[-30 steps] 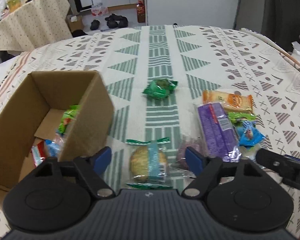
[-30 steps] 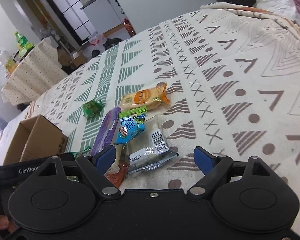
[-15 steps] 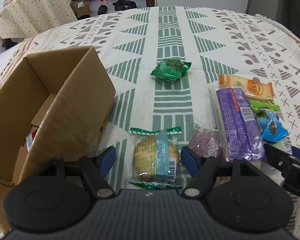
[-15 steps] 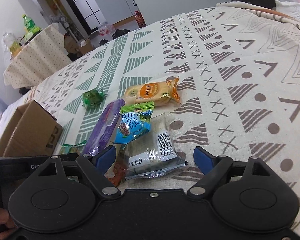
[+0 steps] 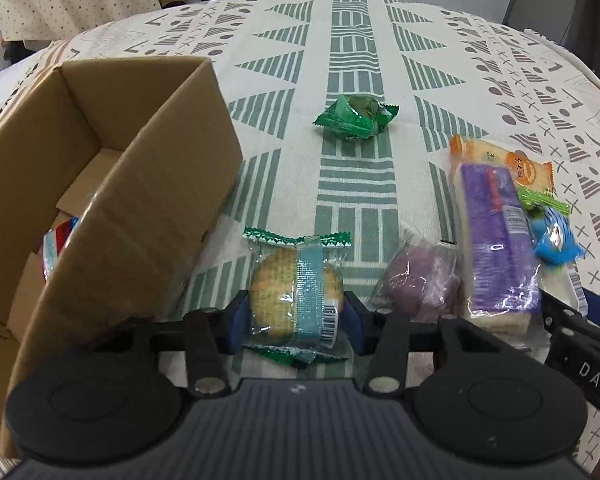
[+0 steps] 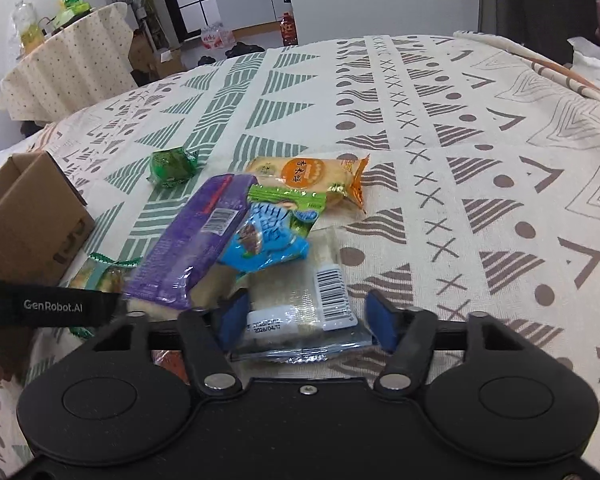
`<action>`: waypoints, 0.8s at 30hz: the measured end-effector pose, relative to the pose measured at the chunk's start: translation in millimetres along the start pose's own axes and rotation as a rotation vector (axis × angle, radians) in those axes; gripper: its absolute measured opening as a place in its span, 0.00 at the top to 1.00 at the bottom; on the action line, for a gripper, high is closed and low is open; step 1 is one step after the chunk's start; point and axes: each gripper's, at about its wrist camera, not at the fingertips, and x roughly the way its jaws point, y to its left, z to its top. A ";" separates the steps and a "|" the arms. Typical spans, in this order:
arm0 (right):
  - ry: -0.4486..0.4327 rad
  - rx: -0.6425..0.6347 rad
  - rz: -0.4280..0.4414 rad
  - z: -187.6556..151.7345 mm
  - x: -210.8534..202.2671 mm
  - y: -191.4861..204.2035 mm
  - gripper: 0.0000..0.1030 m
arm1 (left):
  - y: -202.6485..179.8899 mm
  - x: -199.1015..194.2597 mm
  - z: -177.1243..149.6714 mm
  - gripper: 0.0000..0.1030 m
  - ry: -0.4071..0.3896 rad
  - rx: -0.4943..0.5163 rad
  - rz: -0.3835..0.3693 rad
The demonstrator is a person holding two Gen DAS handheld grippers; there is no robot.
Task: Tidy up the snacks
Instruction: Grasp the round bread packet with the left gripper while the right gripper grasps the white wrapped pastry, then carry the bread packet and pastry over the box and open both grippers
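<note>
The left tool point(image 5: 296, 312) points down at the bench point(image 5: 356, 92), which wears a patterned cloth. Its jaws are closing, and a round cake in a clear wrapper with a blue band point(image 5: 296, 296) lies between the 2 blue pads, which sit right at its sides; whether they already press it I cannot tell for sure, though both look to be touching the wrapper.

At 9 to 10 o'clock from that cake stands an open cardboard box point(image 5: 140, 184), just beside it, with a red and blue packet point(image 5: 56, 240) showing inside. At 12 o'clock, well apart, lies a green wrapped sweet point(image 5: 356, 116). At 3 o'clock, just beside the cake, is a purple bun in clear film point(image 5: 420, 276), then a long purple packet point(image 5: 496, 236), a small blue packet point(image 5: 556, 240) and, farther back, an orange packet point(image 5: 504, 160).

The right tool point(image 6: 304, 316) is also closing. A flat clear packet with a barcode point(image 6: 320, 300) lies between its pads; the left pad is at the packet's edge, while the right pad stands a little apart from it, so the packet is not gripped. At 11 o'clock from this packet, the blue packet rests partly on the long purple one.
</note>
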 end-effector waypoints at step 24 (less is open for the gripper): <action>-0.128 0.090 -0.052 17.7 -78.6 12.4 0.54 | 24.2 -73.1 6.2 0.54 -0.160 -0.058 -0.136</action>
